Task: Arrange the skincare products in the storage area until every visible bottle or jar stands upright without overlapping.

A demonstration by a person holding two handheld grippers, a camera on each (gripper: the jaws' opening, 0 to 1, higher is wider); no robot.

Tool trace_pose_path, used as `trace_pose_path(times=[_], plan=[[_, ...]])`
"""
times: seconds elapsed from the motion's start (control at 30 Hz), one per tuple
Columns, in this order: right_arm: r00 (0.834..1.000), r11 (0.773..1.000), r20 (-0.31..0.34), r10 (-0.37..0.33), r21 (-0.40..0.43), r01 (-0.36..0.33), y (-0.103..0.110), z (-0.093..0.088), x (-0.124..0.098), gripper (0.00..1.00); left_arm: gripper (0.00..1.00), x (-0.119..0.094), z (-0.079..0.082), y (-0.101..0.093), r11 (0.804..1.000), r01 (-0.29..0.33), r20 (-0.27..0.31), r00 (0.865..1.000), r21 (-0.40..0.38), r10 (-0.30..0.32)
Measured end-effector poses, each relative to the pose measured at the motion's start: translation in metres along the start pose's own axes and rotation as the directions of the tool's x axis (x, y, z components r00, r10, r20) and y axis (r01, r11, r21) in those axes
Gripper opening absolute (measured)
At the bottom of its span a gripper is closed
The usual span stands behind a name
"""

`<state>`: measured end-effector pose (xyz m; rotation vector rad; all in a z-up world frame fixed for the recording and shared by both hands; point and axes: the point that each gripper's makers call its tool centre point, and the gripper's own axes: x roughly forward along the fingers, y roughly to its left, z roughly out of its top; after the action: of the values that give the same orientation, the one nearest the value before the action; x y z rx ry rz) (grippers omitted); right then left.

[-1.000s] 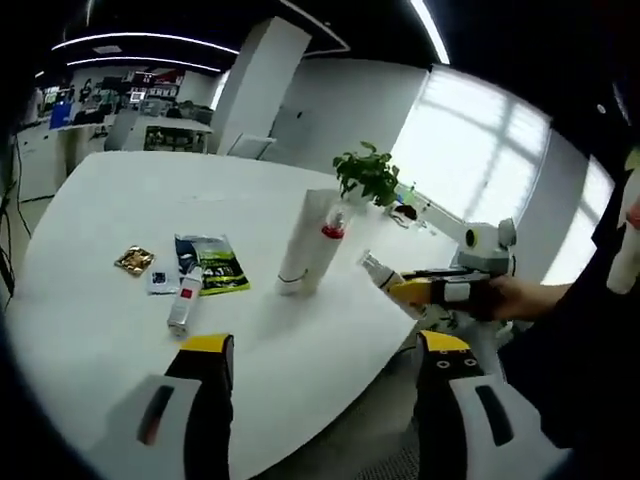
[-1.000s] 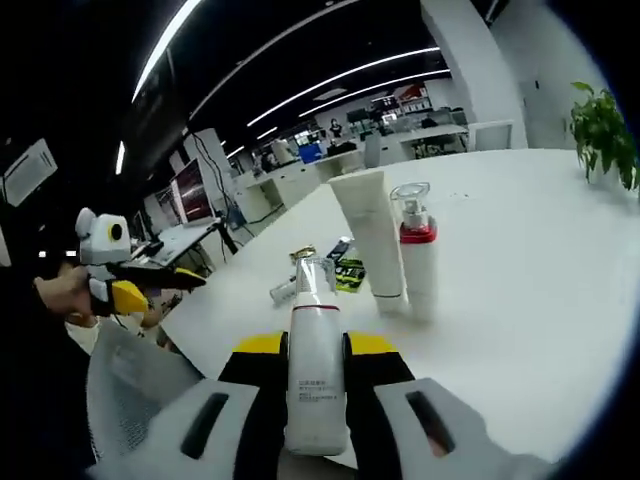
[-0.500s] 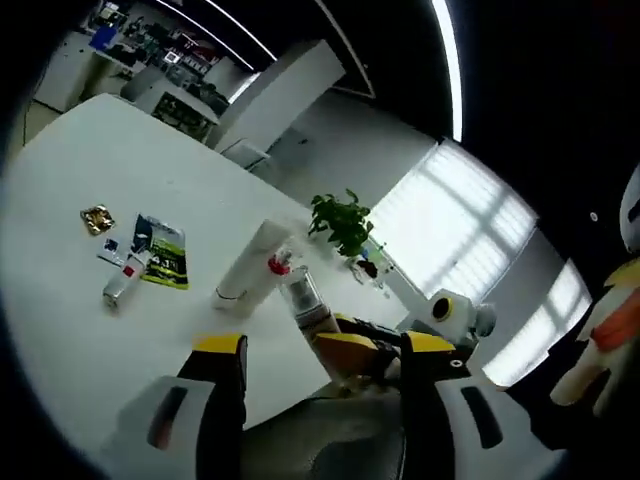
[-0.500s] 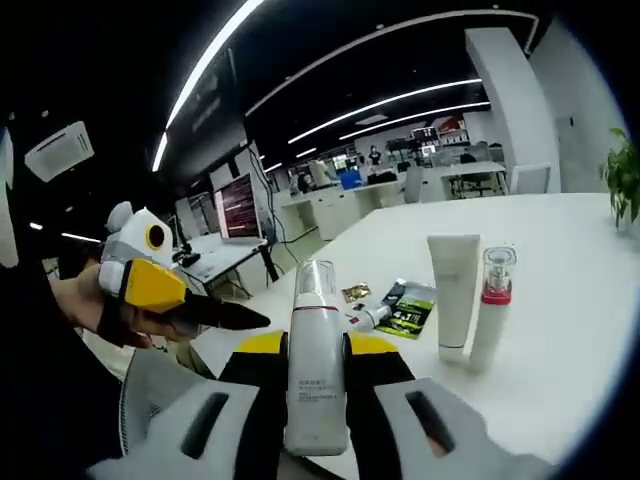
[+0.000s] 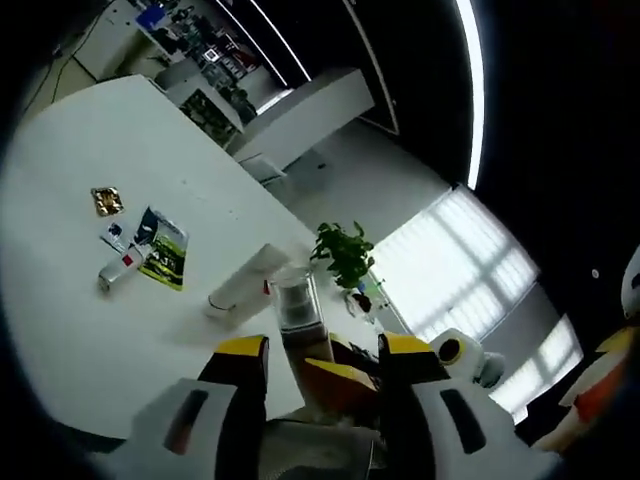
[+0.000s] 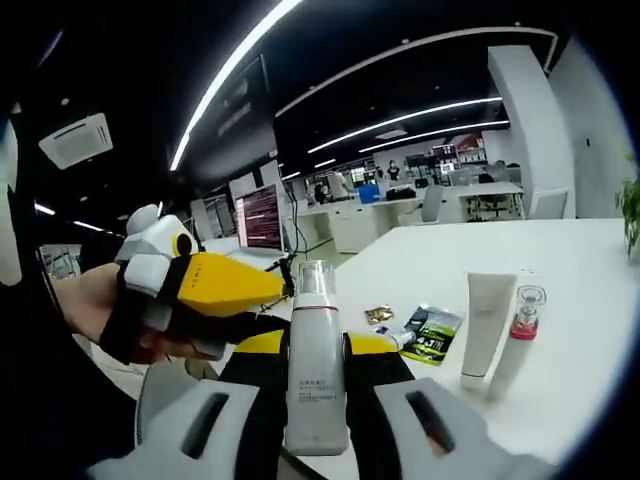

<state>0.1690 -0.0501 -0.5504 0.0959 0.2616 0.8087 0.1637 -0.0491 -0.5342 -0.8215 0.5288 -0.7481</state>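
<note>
White pump bottle (image 6: 315, 370) upright; tube (image 6: 488, 327) standing on table (image 6: 590, 300).

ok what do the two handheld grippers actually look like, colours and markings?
Both match. The right gripper has pale grey jaw bodies with a dark slot on each, black inner faces and yellow tips. The left gripper shows the same grey, black and yellow. Seen from the right gripper view, the left gripper has a yellow jaw tapering to black, plus a white housing. No cables visible.

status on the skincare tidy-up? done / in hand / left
Done: the white tube and red-collared pump bottle stand upright side by side on the table.
In hand: the right gripper holds a clear-capped bottle off the table.
Left: a small tube lies flat by the sachets.
</note>
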Motion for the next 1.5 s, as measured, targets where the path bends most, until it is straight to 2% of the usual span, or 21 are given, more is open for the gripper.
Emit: trace_pose_path(times=[0.2,0.3,0.33,0.47,0.53,0.7,0.83,0.9,0.97,1.0,1.03,1.07,1.1,1.13,1.2,1.23,1.3,1.37,1.43,1.47,1.5], plan=[[1.000,0.999,-0.017,0.003,-0.037,-0.003,0.013,-0.003,0.008,0.21,0.27,-0.004,0.003,0.012,0.998,-0.063,0.022,0.998,0.022,0.063],[1.000,0.997,-0.027,0.012,-0.077,-0.014,0.020,0.001,0.009,0.21,0.15,-0.010,0.005,0.019,0.995,-0.099,0.033,0.995,0.025,0.098],[1.000,0.996,-0.026,0.010,-0.087,-0.012,0.022,0.002,0.010,0.21,0.17,-0.010,0.010,0.020,0.995,-0.100,0.058,0.993,0.022,0.099],[0.999,0.994,-0.042,-0.002,-0.107,-0.002,0.022,0.004,0.012,0.21,0.15,-0.011,0.012,0.012,0.997,-0.062,0.054,0.997,0.055,0.059],[1.000,0.994,-0.028,0.001,-0.110,-0.004,0.023,0.007,0.011,0.22,0.14,-0.012,0.015,0.010,0.997,-0.041,0.048,0.998,0.067,0.038],[0.997,0.998,0.034,0.069,0.003,-0.069,0.032,0.016,0.006,0.23,0.14,-0.021,0.017,-0.003,0.992,0.067,0.005,0.998,0.110,-0.068],[0.981,0.979,0.101,0.163,0.108,-0.174,0.045,0.027,-0.001,0.25,0.14,-0.030,0.021,-0.020,0.975,0.179,-0.029,0.984,0.130,-0.177],[0.963,0.954,0.129,0.235,0.159,-0.254,0.055,0.034,-0.005,0.26,0.14,-0.036,0.022,-0.037,0.946,0.282,-0.067,0.959,0.159,-0.275],[0.948,0.934,0.161,0.274,0.189,-0.302,0.062,0.043,-0.008,0.26,0.14,-0.042,0.026,-0.053,0.905,0.378,-0.086,0.926,0.195,-0.368],[0.931,0.910,0.180,0.317,0.219,-0.352,0.068,0.049,-0.011,0.27,0.14,-0.046,0.029,-0.062,0.882,0.426,-0.093,0.905,0.199,-0.416],[0.921,0.897,0.185,0.342,0.228,-0.379,0.072,0.053,-0.013,0.27,0.14,-0.051,0.030,-0.071,0.852,0.481,-0.121,0.877,0.206,-0.465],[0.902,0.872,0.196,0.385,0.244,-0.425,0.077,0.058,-0.016,0.26,0.14,-0.052,0.033,-0.075,0.838,0.498,-0.132,0.867,0.222,-0.480],[0.889,0.856,0.204,0.409,0.253,-0.451,0.081,0.063,-0.019,0.26,0.14,-0.054,0.033,-0.080,0.822,0.524,-0.153,0.852,0.225,-0.501],[0.874,0.844,0.197,0.444,0.236,-0.481,0.086,0.067,-0.023,0.25,0.14,-0.057,0.033,-0.087,0.791,0.565,-0.189,0.825,0.235,-0.533],[0.853,0.827,0.159,0.497,0.211,-0.521,0.097,0.070,-0.027,0.25,0.14,-0.060,0.030,-0.097,0.744,0.611,-0.257,0.791,0.270,-0.556],[0.843,0.823,0.126,0.522,0.184,-0.537,0.101,0.070,-0.030,0.25,0.14,-0.060,0.029,-0.098,0.737,0.617,-0.269,0.786,0.276,-0.557],[0.825,0.813,0.085,0.558,0.143,-0.564,0.103,0.071,-0.036,0.24,0.14,-0.061,0.027,-0.102,0.707,0.647,-0.322,0.760,0.287,-0.565],[0.817,0.808,0.076,0.571,0.126,-0.576,0.103,0.076,-0.040,0.24,0.14,-0.060,0.027,-0.108,0.686,0.669,-0.340,0.740,0.287,-0.580],[0.814,0.802,0.072,0.577,0.138,-0.581,0.103,0.079,-0.042,0.24,0.14,-0.059,0.028,-0.112,0.666,0.687,-0.357,0.724,0.291,-0.590],[0.815,0.802,0.071,0.575,0.145,-0.579,0.102,0.080,-0.042,0.24,0.14,-0.058,0.028,-0.114,0.664,0.689,-0.360,0.722,0.290,-0.591],[0.824,0.811,0.073,0.562,0.147,-0.566,0.101,0.082,-0.043,0.23,0.14,-0.057,0.029,-0.116,0.662,0.691,-0.361,0.720,0.289,-0.593]])
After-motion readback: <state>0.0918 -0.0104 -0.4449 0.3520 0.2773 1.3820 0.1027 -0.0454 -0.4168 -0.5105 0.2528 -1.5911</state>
